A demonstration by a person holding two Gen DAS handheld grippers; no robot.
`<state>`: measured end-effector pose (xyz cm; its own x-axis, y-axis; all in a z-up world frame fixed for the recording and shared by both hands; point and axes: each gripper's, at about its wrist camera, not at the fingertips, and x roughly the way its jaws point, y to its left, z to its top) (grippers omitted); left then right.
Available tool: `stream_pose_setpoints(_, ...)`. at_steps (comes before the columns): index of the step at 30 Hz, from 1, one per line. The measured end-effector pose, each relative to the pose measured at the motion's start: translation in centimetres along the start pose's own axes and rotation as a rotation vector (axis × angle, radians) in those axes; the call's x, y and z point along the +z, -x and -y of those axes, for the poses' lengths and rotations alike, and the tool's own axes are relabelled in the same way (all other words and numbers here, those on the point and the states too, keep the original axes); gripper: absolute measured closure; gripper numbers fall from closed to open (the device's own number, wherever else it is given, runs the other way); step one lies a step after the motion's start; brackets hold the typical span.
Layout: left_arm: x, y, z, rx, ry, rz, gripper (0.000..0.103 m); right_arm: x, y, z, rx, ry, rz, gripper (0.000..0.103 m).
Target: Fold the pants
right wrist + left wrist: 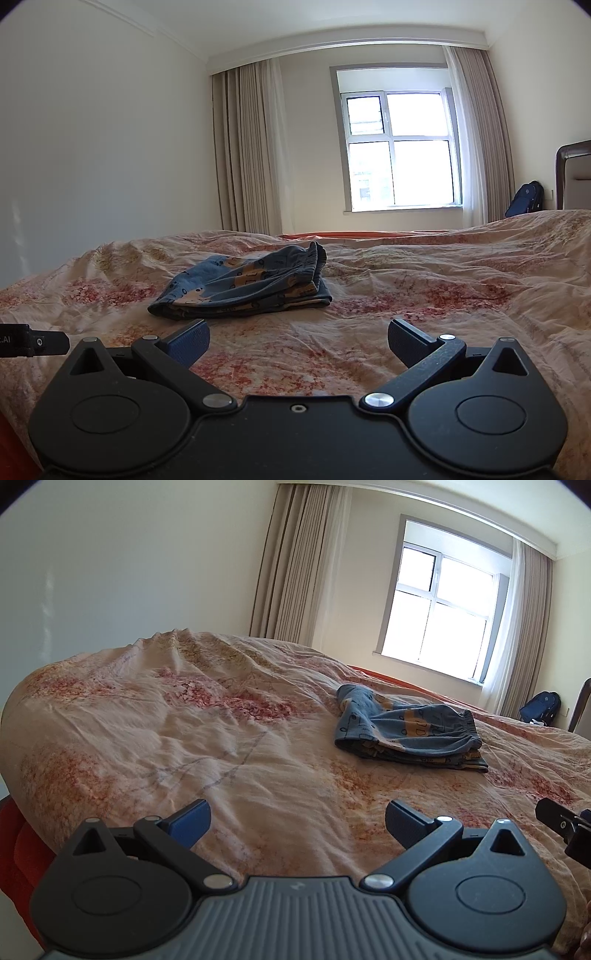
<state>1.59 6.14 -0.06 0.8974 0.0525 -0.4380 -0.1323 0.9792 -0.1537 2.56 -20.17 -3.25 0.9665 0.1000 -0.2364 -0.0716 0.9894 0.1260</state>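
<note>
Both tongs empty. Left gripper (297, 821) has jaws spread wide, nothing between them, only bedspread under the gap. Right gripper (298, 341) same: jaws wide apart, holding nothing.

Pants (242, 282) lie on the bedspread (155, 716), well apart from both grippers, toward the far side of the bed near the window (400, 147). From the left wrist view they sit far-right of centre; from the right wrist view far-left of centre, so they lie roughly between the two grippers, ahead of both.

Pants look like a compact stack: several layers visible at the near edge, elastic waistband on the right end, rounded fold on the left. Judgement: folding is done or nearly so. Stack is a bit lumpy and the top layer is not flush with the lower ones; might want a tidy-up press, might not.

Why the pose: both grippers low over the near bed edge, side by side, each one's tip showing at the edge of the other's view. Open and clear of the cloth reads as release-and-retreat or rest, not a reach. Can't confirm which.

Containers: none on the bed. A blue backpack (524, 199) stands on the floor at far right below the window; contents not visible.
</note>
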Motion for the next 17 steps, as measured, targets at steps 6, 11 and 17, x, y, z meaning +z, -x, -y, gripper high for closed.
stream_pose_setpoints(6, -0.29, 0.28, 0.22, -0.010, -0.014, 0.011, 0.000, 0.01, 0.01, 0.00, 0.000, 0.001, 0.001, 0.000)
stream_pose_setpoints(11, -0.44, 0.18, 0.37, -0.012, -0.024, 0.009, 0.000, 0.01, 0.05, 0.00, 0.000, 0.001, 0.001, 0.000)
stream_pose_setpoints(17, -0.57, 0.17, 0.48, -0.008, -0.025, 0.008, 0.000, -0.01, 0.08, 0.00, -0.001, 0.001, 0.001, 0.000)
